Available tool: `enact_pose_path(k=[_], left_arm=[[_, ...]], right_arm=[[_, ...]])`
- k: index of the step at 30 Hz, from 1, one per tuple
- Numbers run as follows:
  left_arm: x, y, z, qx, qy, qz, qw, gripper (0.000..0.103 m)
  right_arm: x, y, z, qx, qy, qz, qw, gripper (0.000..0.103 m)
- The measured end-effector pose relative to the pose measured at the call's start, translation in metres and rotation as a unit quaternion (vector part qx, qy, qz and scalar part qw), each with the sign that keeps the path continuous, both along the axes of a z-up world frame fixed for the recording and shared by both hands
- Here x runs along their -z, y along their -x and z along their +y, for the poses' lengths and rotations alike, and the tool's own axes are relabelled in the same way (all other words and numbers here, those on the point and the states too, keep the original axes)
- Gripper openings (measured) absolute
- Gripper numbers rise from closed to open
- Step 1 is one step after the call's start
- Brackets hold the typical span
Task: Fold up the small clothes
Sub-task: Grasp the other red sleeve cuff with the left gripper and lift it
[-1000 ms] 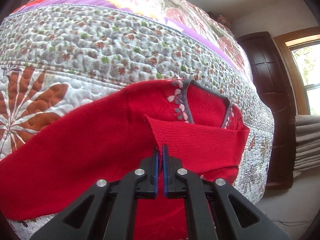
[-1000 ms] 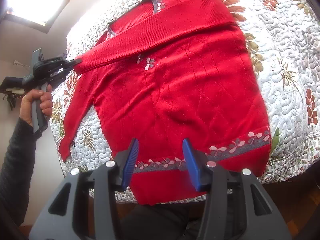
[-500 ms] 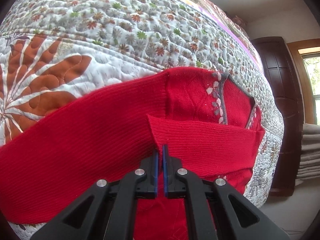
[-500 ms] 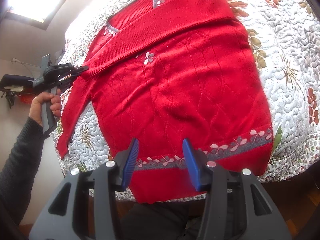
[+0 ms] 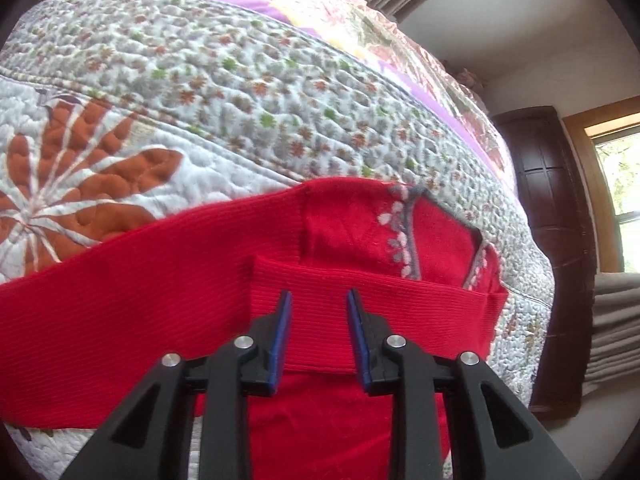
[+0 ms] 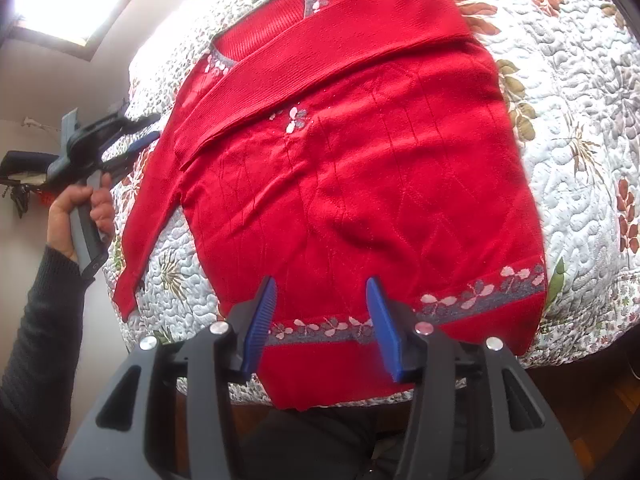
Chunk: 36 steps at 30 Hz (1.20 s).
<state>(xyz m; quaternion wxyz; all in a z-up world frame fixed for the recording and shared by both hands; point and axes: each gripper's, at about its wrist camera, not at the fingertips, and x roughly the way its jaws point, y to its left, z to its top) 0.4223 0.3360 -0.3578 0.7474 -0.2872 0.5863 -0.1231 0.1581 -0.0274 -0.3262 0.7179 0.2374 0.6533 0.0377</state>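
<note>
A red sweater [image 6: 360,184] with a grey flowered hem lies flat, front up, on the quilted bed [image 6: 580,128]. One sleeve [image 6: 320,64] is folded across the chest, and its cuff [image 5: 320,284] rests just ahead of my left gripper [image 5: 319,300]. That gripper is open and holds nothing. In the right wrist view the left gripper [image 6: 150,128] sits just off the sweater's left edge. The other sleeve [image 6: 140,224] trails down the left side. My right gripper [image 6: 322,292] hovers open above the hem band [image 6: 480,292], clear of the cloth.
A hand [image 6: 80,200] in a dark knit cuff holds the left gripper. The bed's front edge runs just below the hem, over wood floor [image 6: 580,420]. A dark wooden door [image 5: 552,240] and a window [image 5: 616,184] stand beyond the bed's far side.
My left gripper has opened and let go of the sleeve cuff, which now lies across the chest; it has drawn back slightly. The right gripper has stayed in place, open.
</note>
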Motion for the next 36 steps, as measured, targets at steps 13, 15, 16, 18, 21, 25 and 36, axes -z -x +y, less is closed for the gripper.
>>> enact_pose_path(k=[13, 15, 16, 18, 21, 25, 36], left_arm=[[0.038, 0.028, 0.051, -0.066, 0.009, 0.057, 0.9961, 0.048], [0.031, 0.045, 0.078, -0.086, 0.016, 0.05, 0.9949, 0.05], [0.025, 0.058, 0.091, -0.098, 0.018, 0.045, 0.994, 0.053], [0.016, 0.087, 0.121, -0.129, 0.023, 0.03, 0.9909, 0.061], [0.004, 0.14, 0.172, -0.197, 0.015, 0.015, 0.9801, 0.072], [0.0, 0.218, 0.25, -0.31, 0.009, 0.002, 0.9508, 0.081], [0.038, 0.344, 0.4, -0.525, 0.051, 0.031, 0.8491, 0.085]], right_arm=[[-0.027, -0.005, 0.007, -0.013, 0.011, -0.025, 1.0, 0.049], [-0.035, -0.011, 0.014, -0.026, 0.013, -0.038, 0.999, 0.05], [-0.039, -0.014, 0.019, -0.034, 0.015, -0.046, 0.998, 0.055], [-0.047, -0.021, 0.028, -0.047, 0.015, -0.059, 0.997, 0.065], [-0.052, -0.032, 0.044, -0.073, 0.007, -0.071, 0.995, 0.065], [-0.054, -0.043, 0.07, -0.113, 0.0, -0.072, 0.991, 0.065], [-0.061, -0.045, 0.12, -0.176, 0.022, -0.068, 0.982, 0.066]])
